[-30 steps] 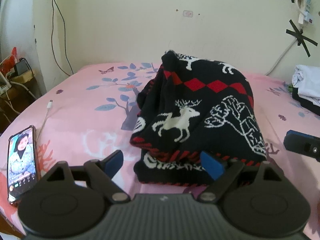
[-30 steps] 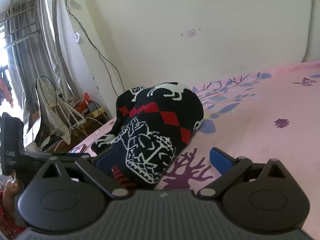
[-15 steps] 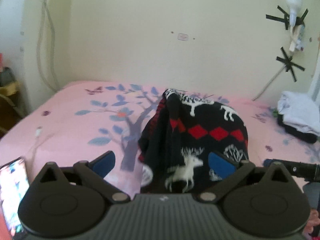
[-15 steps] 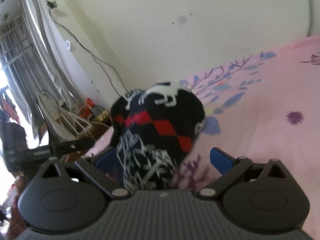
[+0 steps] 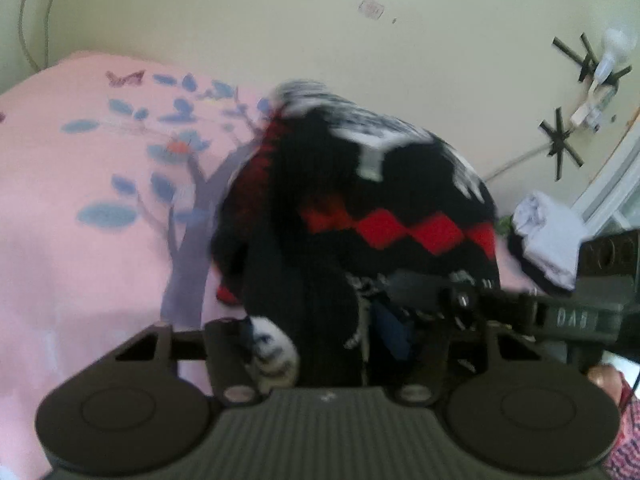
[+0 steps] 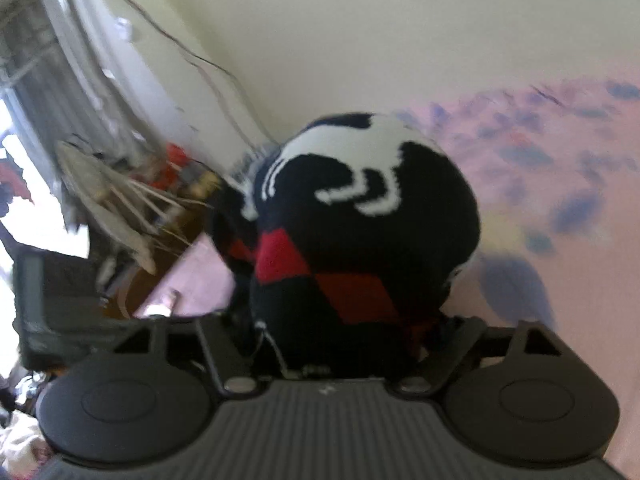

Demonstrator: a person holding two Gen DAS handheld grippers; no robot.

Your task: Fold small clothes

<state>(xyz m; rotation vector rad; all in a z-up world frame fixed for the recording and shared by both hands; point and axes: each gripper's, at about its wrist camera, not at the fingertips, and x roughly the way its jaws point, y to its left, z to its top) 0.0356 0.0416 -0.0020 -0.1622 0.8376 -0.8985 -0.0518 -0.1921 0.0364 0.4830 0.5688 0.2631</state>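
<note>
Both grippers close in on bundled sweater

A second ago both hung back, wide open; now the left gripper (image 5: 320, 344) and right gripper (image 6: 340, 344) are closing on the black reindeer sweater (image 5: 360, 220) heaped on the pink bedsheet (image 5: 80, 240), apparently ready for unfolding.

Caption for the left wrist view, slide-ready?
Left gripper closing on the bunched black reindeer sweater atop the pink bedsheet.

Both my wrist views are motion-blurred, soft daylight, fairly bright. Window (image 6: 16, 168) at the right view's left edge is blown out white. Knit sweater (image 5: 380, 216) smeared, pattern edges soft. Fisheye bends the wall (image 5: 280, 20), corners vignetted dark.
</note>
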